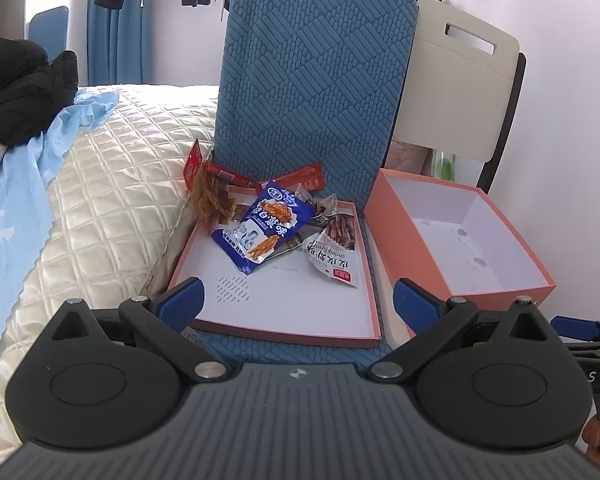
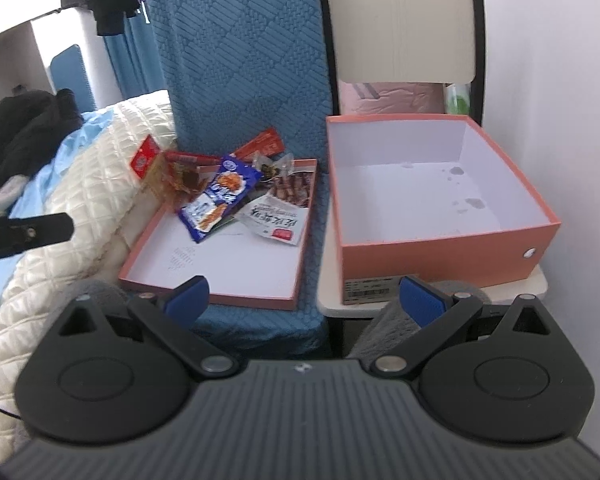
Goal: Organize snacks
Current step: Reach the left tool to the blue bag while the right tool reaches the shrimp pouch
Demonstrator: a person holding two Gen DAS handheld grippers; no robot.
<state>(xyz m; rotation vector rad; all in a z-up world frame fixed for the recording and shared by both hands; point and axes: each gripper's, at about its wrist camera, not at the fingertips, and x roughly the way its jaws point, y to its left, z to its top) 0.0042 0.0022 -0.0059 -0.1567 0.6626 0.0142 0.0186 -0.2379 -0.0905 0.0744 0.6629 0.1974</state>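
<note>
A heap of snack packets was seen piled at the far end of a shallow orange box lid [image 1: 220, 318], which lay on a blue-covered chair [image 1: 316, 72] at the centre of both frames. A blue snack packet [image 1: 265, 227] lay on top of the heap, with a white packet [image 1: 332, 256] just to its right and red-wrapped snacks [image 1: 208, 188] spilling over the lid's upper left corner. A deeper orange box [image 2: 444, 248], white inside and holding no snacks, was set just to the right of the lid, on a pale surface beside the chair. The left gripper [image 1: 298, 304] was held low in the frame before the lid's near edge, its blue-padded jaws spread wide with nothing between them. The right gripper [image 2: 304, 300] was likewise held with jaws wide apart and nothing gripped, at the lower centre of its frame. A quilted cream bedspread [image 1: 112, 184] filled the left side.
</note>
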